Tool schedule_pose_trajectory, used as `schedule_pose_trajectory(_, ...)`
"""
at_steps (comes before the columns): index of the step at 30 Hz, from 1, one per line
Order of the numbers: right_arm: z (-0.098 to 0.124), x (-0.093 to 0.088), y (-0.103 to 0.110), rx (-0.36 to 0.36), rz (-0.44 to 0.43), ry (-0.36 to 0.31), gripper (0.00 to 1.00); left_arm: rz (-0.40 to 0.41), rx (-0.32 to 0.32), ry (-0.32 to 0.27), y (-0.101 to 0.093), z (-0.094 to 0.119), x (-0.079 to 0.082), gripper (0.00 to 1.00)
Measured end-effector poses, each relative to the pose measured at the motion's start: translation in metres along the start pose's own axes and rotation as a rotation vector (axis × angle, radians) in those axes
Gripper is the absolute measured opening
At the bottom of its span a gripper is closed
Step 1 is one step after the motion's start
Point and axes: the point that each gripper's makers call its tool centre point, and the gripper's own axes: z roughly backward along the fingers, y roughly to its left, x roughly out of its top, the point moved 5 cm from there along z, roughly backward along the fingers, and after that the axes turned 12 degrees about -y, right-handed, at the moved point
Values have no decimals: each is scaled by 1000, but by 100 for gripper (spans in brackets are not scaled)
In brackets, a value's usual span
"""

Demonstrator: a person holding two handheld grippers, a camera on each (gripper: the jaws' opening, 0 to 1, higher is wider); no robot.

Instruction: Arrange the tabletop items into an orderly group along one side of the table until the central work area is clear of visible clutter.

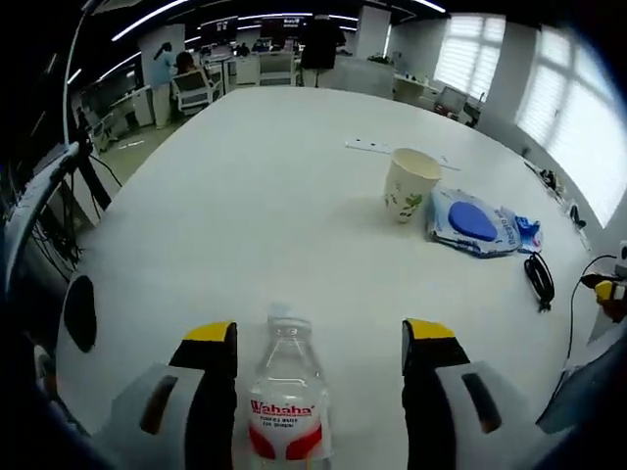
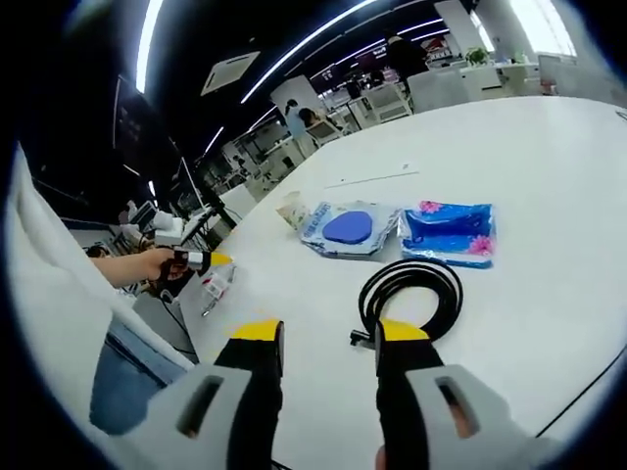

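while spread wide over the white surface (image 1: 265, 215), left gripper (image 1: 319, 338) fingers flank an upright bottle (image 1: 286, 401), untouched; right gripper (image 2: 330, 335) fingers gape beside coiled cable (image 2: 411, 294), near blue packs (image 2: 449, 233).

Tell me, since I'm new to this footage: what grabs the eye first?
The Wahaha bottle stands between the left gripper's open fingers, near the table edge. In the right gripper view, a coiled black cable lies just ahead of the right gripper, with two blue packs beyond.
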Motion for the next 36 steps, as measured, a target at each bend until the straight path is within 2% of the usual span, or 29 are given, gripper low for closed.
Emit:
schedule_pose_trajectory(5, 0, -1, -1, -3, -3, 3, 36, -11, -3, 9, 0, -5, 1, 67)
schedule_pose_trajectory(10, 2, -2, -1, -11, -7, 2, 36, -6, 7, 60, 3, -14, -7, 60)
schedule_pose_trajectory(13, 3, -3, -3, -19, -10, 6, 35, 34, 11, 99, 5, -17, -13, 57)
schedule_pose_trajectory(17, 4, -4, -3, -27, -15, 6, 35, 59, 21, 108, 8, -24, -13, 54)
schedule_pose_trajectory(22, 5, -4, -3, -34, -20, 5, 35, 42, 25, 137, 11, -31, -16, 47)
schedule_pose_trajectory(27, 4, -6, -1, -34, -21, 12, 35, 56, 53, 133, 16, -35, -18, 40)
schedule_pose_trajectory(33, 2, -7, 1, -31, -20, 21, 35, 32, 81, 136, 23, -35, -21, 29)
schedule_pose_trajectory(36, 0, -7, 0, -31, -21, 21, 35, 39, 75, 128, 23, -36, -21, 28)
